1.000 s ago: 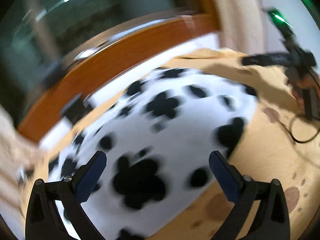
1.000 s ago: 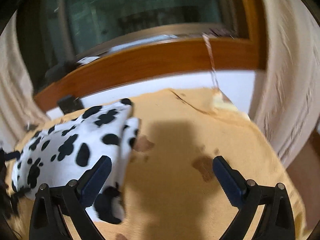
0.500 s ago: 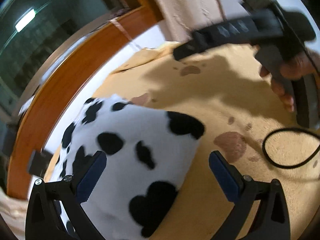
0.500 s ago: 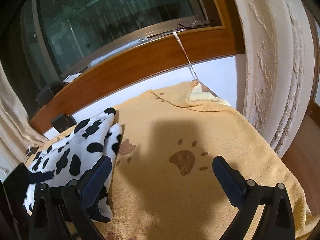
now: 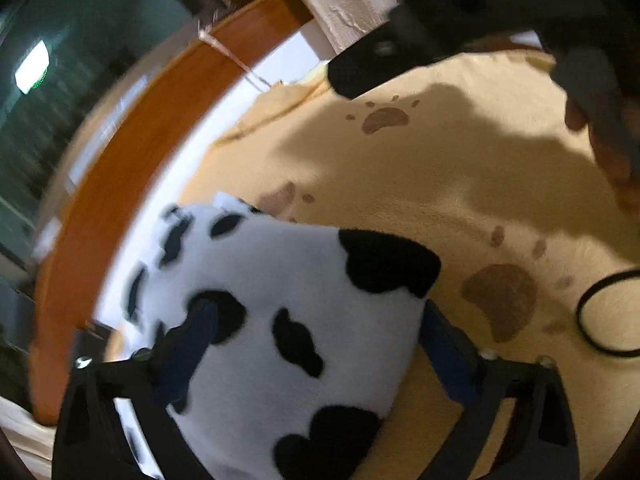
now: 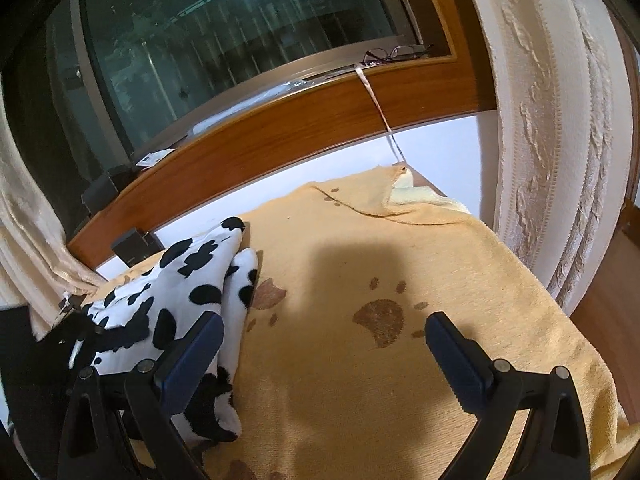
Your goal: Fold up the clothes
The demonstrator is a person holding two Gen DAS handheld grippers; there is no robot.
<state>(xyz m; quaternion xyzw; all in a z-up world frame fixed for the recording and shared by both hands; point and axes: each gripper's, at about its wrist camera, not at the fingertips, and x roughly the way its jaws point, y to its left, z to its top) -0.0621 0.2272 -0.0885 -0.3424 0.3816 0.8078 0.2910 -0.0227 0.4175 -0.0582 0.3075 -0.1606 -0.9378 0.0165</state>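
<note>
A white fleece garment with black cow spots lies on a yellow blanket with brown paw prints. My left gripper points down at the garment's near right corner. Its jaws are closing with that corner bulging between them, and the pads are still wide apart. In the right wrist view the garment lies at the left. My right gripper hovers open over bare blanket, its left finger beside the garment's edge. One of its fingers shows in the left wrist view, held by a hand.
A window with a wooden frame runs along the far side, with glasses on its sill. Curtains hang at the right and left. A black cable loops on the blanket. A black box sits behind the garment.
The left gripper has slid right across the garment to its right corner, and its fingers have drawn closer around the cloth. The right gripper has stayed about where it was.
</note>
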